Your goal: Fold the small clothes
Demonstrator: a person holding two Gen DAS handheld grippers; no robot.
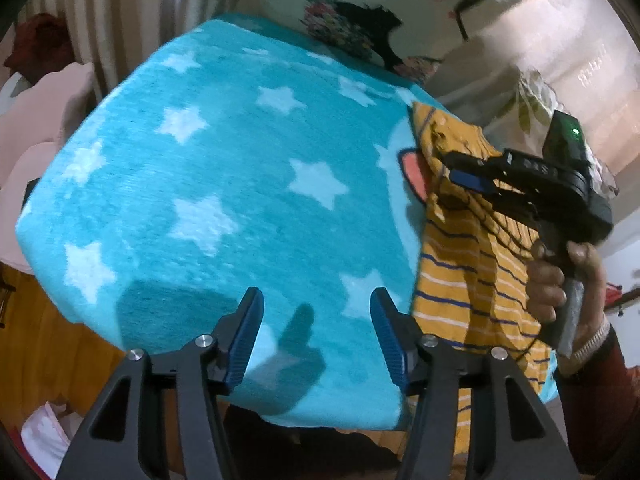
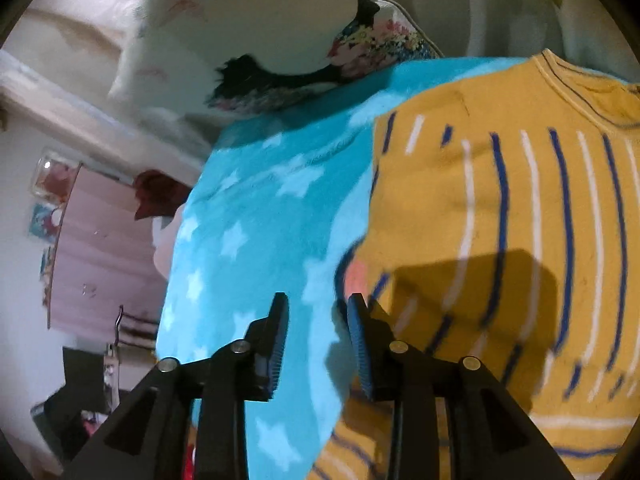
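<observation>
Your left claw (image 1: 317,334) is spread wide in the left wrist view, its two blue-padded fingers (image 1: 245,340) apart with nothing between them, hovering over the turquoise blanket (image 1: 224,184) with white stars. That blanket covers a raised surface, and the claw's shadow falls on it just ahead of the fingers. Off to the right, the yellow striped shirt (image 1: 476,264) lies rumpled along the blanket's right edge, partly draping over it. Your right claw (image 1: 466,174) reaches in over the shirt's upper part, gripped by your right hand (image 1: 560,276); from this angle you cannot tell whether its fingers are apart or pinching cloth. A cushion (image 1: 360,20) with a flower print sits beyond the blanket's far edge.

From the right wrist view, your right claw (image 2: 318,344) is parted too, with a clear gap between its fingers (image 2: 278,344) and nothing caught in it. It sits low over the blanket (image 2: 248,240), right beside the left border of the shirt (image 2: 500,220). The shirt spreads across the right side of this view, stripes running away from you, collar at the far end. The flowered cushion (image 2: 280,40) rests behind the blanket.
</observation>
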